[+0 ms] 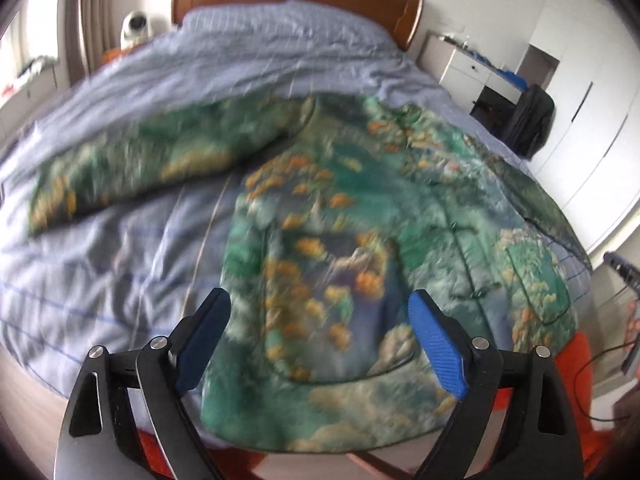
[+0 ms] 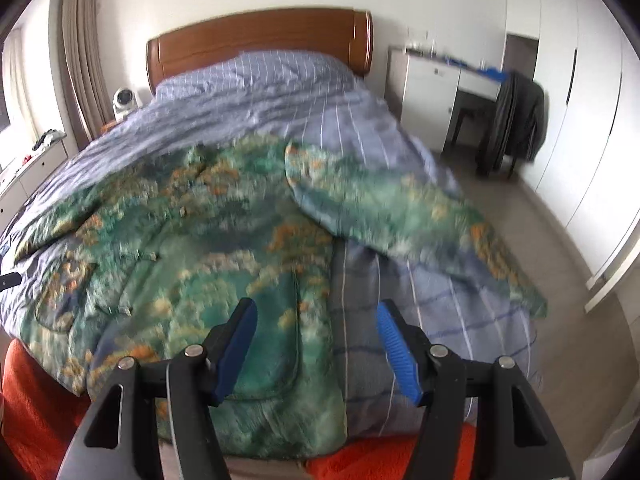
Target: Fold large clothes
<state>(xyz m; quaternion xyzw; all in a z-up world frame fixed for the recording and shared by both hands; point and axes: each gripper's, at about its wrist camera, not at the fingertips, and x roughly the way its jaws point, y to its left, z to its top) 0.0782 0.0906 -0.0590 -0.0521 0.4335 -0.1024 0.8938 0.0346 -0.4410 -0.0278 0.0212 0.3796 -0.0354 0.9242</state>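
A large green padded jacket (image 1: 340,208) with orange and white print lies spread flat on the bed, front up, hem at the near edge. One sleeve (image 1: 132,168) stretches out to the left in the left wrist view. The other sleeve (image 2: 408,216) stretches to the right in the right wrist view, where the jacket body (image 2: 192,248) fills the middle. My left gripper (image 1: 320,312) is open and empty above the hem. My right gripper (image 2: 316,320) is open and empty above the jacket's right side edge. Both views are blurred.
The bed has a blue-grey striped duvet (image 2: 280,92) and a wooden headboard (image 2: 260,40). An orange blanket (image 2: 384,460) hangs at the foot. A white desk (image 2: 436,80) and a chair with a dark coat (image 2: 516,120) stand to the right, by white wardrobes (image 2: 580,120).
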